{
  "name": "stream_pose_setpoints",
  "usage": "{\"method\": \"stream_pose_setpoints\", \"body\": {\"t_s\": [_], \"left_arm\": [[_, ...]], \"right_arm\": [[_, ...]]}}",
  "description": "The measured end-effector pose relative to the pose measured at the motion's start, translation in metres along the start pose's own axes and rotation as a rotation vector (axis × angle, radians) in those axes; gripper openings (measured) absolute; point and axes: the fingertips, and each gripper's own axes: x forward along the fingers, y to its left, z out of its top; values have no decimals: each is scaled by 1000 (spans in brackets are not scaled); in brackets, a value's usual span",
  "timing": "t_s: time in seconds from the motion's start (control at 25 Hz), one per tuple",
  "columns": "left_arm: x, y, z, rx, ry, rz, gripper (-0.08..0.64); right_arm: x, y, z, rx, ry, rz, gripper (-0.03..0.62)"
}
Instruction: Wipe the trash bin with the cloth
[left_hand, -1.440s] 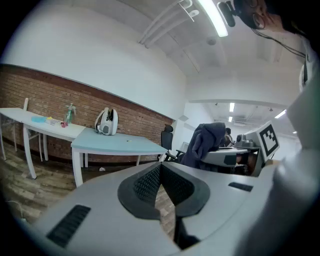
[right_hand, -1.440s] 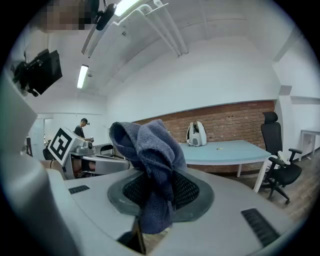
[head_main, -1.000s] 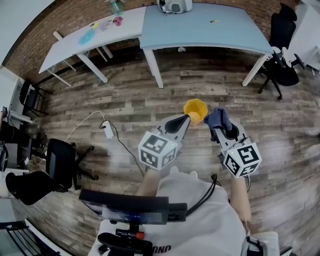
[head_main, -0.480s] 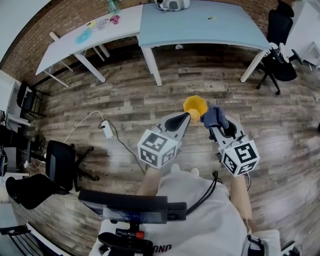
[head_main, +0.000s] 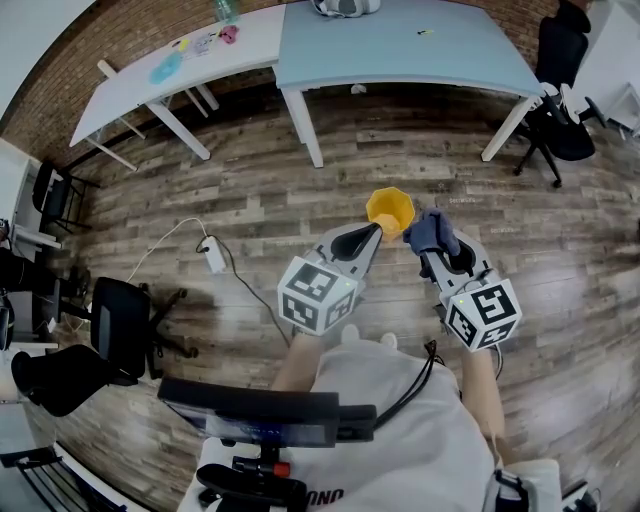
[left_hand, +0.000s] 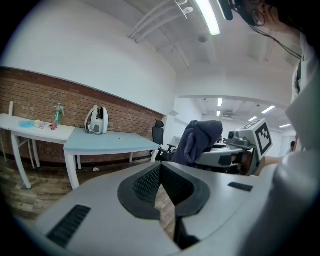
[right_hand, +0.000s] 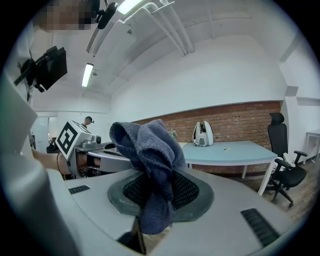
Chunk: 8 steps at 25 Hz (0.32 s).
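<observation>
Head view: L claw (head_main: 376, 234) shut empty, R claw (head_main: 428, 252) grips cloth (head_main: 433, 231), bin (head_main: 390, 208) on open floor (head_main: 250, 205).

— Is there any writing to read here?

— Only one scrap. Dark capital letters, roughly "ONO", stand on the white shirt (head_main: 392, 420) at the bottom edge of the head view, and the word is cut off on its left.

— And the cubes?

— The cube left of centre (head_main: 317, 293) and the cube right of centre (head_main: 484, 315) carry black-and-white square code patterns, not letters or digits. Things on the tables along the top are too small to read.
</observation>
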Motion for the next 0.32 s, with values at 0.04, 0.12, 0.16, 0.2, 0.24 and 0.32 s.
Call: {"method": "stream_pose_setpoints", "body": {"t_s": [0.04, 0.12, 0.16, 0.2, 0.24, 0.32], "left_arm": [[0, 0, 0, 1, 1, 1, 3], [0, 0, -1, 2, 2, 2, 3], [0, 0, -1, 3, 3, 2, 3], [1, 0, -2, 3, 3, 2, 3], [1, 0, -2, 3, 3, 2, 3], [2, 0, -2, 3, 2, 1, 3]], "right_arm": [[0, 0, 0, 0, 1, 0, 100], [0, -1, -2, 0, 3, 1, 100], [1, -1, -2, 0, 4, 1, 100], [1, -1, -3, 0, 4, 2, 100], [1, -2, -3, 1, 4, 2, 100], [1, -3, -3, 1, 5, 4, 100]]}}
